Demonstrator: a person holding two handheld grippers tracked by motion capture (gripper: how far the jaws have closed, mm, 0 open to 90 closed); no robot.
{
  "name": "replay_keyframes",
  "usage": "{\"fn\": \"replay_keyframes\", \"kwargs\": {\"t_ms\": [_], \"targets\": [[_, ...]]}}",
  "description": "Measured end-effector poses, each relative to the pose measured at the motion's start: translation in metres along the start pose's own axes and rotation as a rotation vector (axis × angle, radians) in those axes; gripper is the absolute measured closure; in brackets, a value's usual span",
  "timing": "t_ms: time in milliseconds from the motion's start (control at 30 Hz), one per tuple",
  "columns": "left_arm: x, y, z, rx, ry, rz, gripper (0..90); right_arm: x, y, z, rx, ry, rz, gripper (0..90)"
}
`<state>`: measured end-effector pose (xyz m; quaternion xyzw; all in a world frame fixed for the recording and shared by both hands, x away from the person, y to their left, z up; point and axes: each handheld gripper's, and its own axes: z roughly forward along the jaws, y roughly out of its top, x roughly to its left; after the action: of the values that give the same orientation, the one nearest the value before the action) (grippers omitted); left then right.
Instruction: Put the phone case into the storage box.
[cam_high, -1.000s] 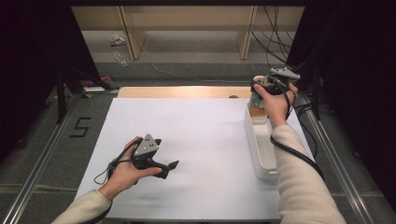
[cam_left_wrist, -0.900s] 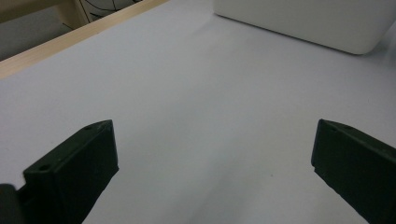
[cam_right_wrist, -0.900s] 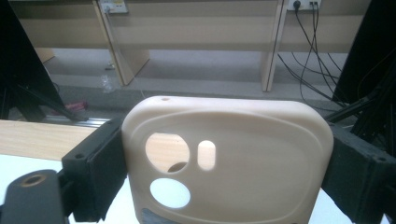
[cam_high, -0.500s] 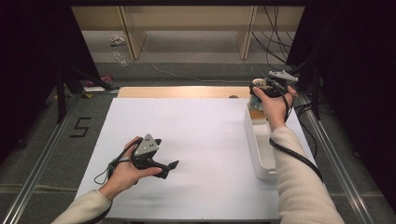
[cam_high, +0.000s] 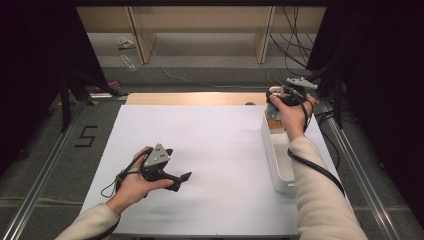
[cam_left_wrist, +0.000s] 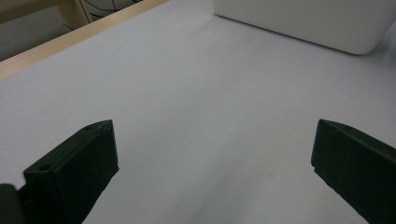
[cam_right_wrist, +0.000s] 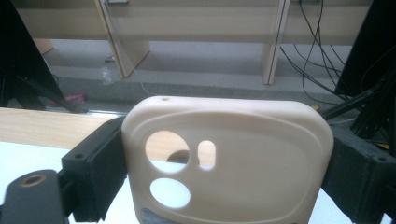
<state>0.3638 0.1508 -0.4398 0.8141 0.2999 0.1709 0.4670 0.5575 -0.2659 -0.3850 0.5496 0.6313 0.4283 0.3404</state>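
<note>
My right gripper (cam_right_wrist: 224, 172) is shut on a beige phone case (cam_right_wrist: 229, 154) with round camera cut-outs, one jaw against each side edge. In the high view the right gripper (cam_high: 276, 94) is held up over the far end of a long white bin (cam_high: 274, 160) at the table's right. My left gripper (cam_high: 183, 179) rests low on the white table sheet (cam_high: 215, 135) at the front left. Its jaws stand wide apart, and the left gripper (cam_left_wrist: 215, 154) has only bare sheet between them.
The side of the white bin (cam_left_wrist: 303, 23) lies ahead of the left gripper. A strip of bare wood (cam_high: 195, 98) runs along the table's far edge. Beyond it are wooden shelf legs (cam_right_wrist: 119, 42) and loose cables (cam_right_wrist: 317, 51) on the floor.
The right hand has shifted only slightly over the bin's far end, still holding the phone case. The left gripper has not moved.
</note>
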Motion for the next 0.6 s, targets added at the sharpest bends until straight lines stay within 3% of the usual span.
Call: {"fn": "replay_keyframes", "kwargs": {"t_ms": [600], "targets": [[-0.0001, 0.0, 0.0001, 0.0, 0.0, 0.002, 0.0, 0.0009, -0.0076, 0.0043, 0.022, 0.006, -0.022, 11.8]]}}
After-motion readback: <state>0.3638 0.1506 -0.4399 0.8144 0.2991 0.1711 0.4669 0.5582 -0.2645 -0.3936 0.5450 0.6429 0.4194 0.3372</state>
